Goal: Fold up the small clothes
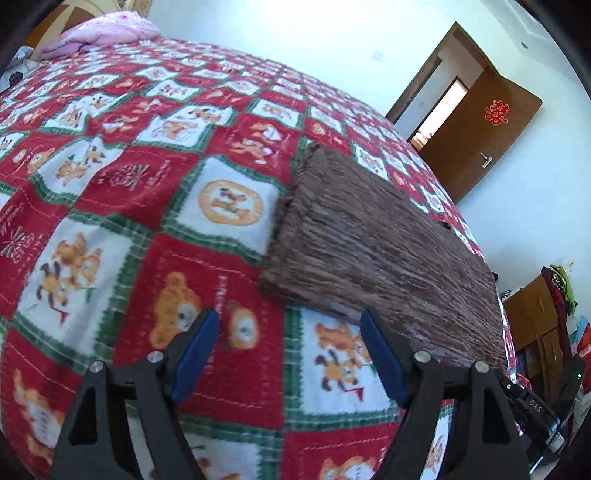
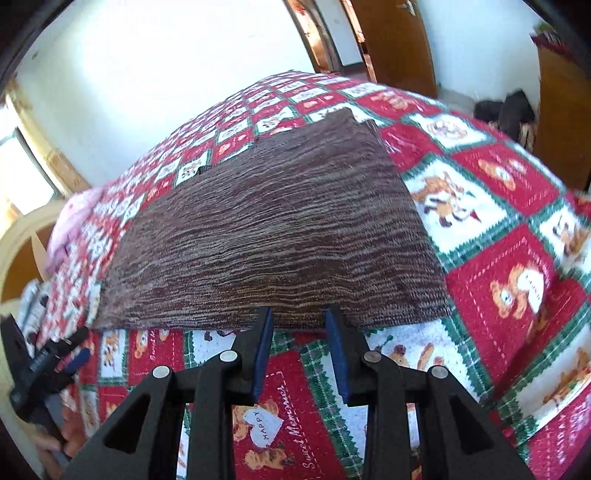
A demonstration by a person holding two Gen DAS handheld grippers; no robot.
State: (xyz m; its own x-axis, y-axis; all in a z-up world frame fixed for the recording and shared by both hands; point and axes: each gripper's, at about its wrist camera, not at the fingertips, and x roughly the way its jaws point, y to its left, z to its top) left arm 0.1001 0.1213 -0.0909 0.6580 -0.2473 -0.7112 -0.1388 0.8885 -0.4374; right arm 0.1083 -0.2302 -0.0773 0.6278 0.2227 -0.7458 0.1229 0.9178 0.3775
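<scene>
A brown ribbed knit garment (image 1: pixel 376 251) (image 2: pixel 266 229) lies flat as a rough rectangle on the red, white and green checked bedspread (image 1: pixel 122 206) (image 2: pixel 509 273). My left gripper (image 1: pixel 290 314) is open, its blue-padded fingers wide apart over the bedspread. Its right fingertip (image 1: pixel 369 321) is at the garment's near left edge, and nothing is between the pads. My right gripper (image 2: pixel 299 314) hangs at the middle of the garment's near edge, jaws a narrow gap apart and gripping nothing. The left gripper (image 2: pixel 48 362) also shows at the lower left of the right wrist view.
A pink quilt (image 1: pixel 103 31) lies at the bed's far end by the headboard. A brown door (image 1: pixel 476 136) stands open beyond the bed. A wooden cabinet with clothes hung on it (image 1: pixel 535 314) is to the right. Dark objects (image 2: pixel 506 110) sit on the floor past the bed.
</scene>
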